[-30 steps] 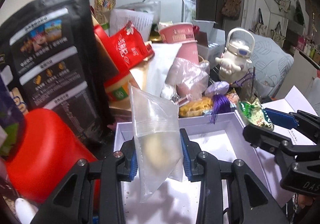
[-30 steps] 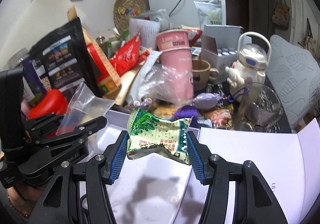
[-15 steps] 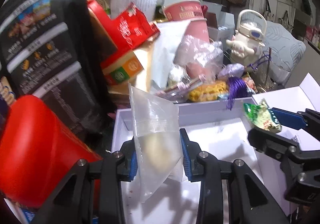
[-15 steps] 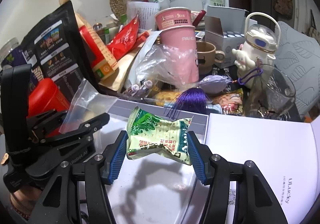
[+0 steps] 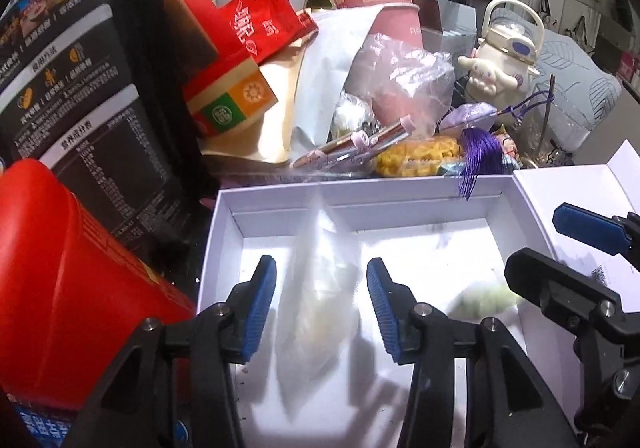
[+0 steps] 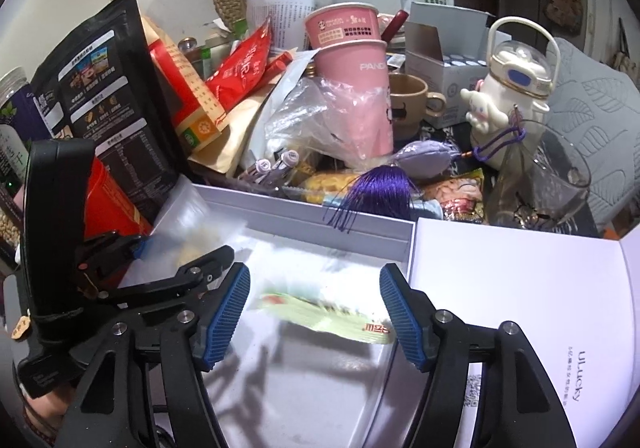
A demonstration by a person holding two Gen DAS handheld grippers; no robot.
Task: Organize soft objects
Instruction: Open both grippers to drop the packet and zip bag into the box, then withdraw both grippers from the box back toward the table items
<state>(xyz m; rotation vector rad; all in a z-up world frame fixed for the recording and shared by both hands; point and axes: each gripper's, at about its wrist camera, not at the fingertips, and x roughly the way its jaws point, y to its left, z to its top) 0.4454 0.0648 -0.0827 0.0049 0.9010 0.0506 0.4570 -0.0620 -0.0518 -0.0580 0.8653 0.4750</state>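
Fingers of the left hand-held gripper (image 5: 321,302) stand spread, and the clear bag (image 5: 316,304) between them is blurred, touching neither pad, apparently dropping into the white box (image 5: 224,224) at lower centre of the frame. The right hand-held gripper (image 6: 314,312) is likewise wide open, with the green snack packet (image 6: 332,314) smeared by motion between its fingers, over the same box. Judging from this, the release step is in hand; next each gripper likely needs to lift clear and reach toward the clutter at the top of the frame. Both point forward and slightly downward, side by side over the box.
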